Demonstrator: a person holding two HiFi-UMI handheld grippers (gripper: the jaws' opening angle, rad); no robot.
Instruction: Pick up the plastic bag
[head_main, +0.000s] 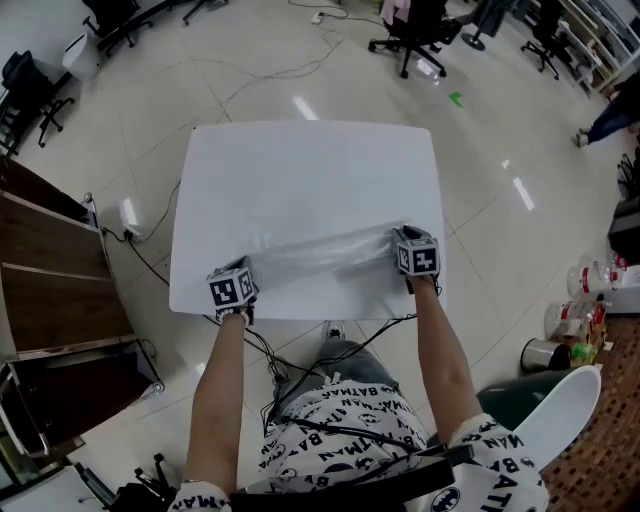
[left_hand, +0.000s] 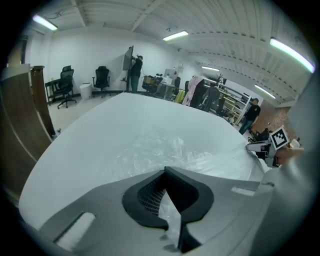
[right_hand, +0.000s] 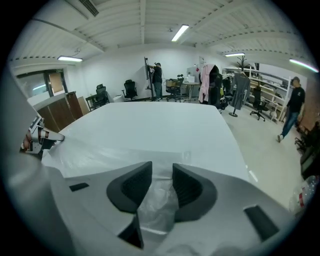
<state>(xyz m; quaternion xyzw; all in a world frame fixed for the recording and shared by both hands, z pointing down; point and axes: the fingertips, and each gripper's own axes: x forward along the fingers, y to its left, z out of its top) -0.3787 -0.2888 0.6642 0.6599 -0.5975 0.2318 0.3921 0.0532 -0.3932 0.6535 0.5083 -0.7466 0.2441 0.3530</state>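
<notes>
Head view: the plastic bag (head_main: 320, 255) lies stretched across the near part of the surface (head_main: 300, 170). Only the gripper views show the grips: the left hand-held gripper (left_hand: 169, 210) and right hand-held gripper (right_hand: 159, 192) each clench its film.

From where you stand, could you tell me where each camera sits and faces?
Head view: on the person's head, looking steeply down at the table, plastic bag, both forearms, left gripper and right gripper.
Left gripper view: on the left gripper, looking along its closed jaws over the bag; right gripper at right edge.
Right gripper view: on the right gripper, looking along its jaws clamping the bag; left gripper at left edge.
Shared: both gripper views show the bag and the opposite gripper.
</notes>
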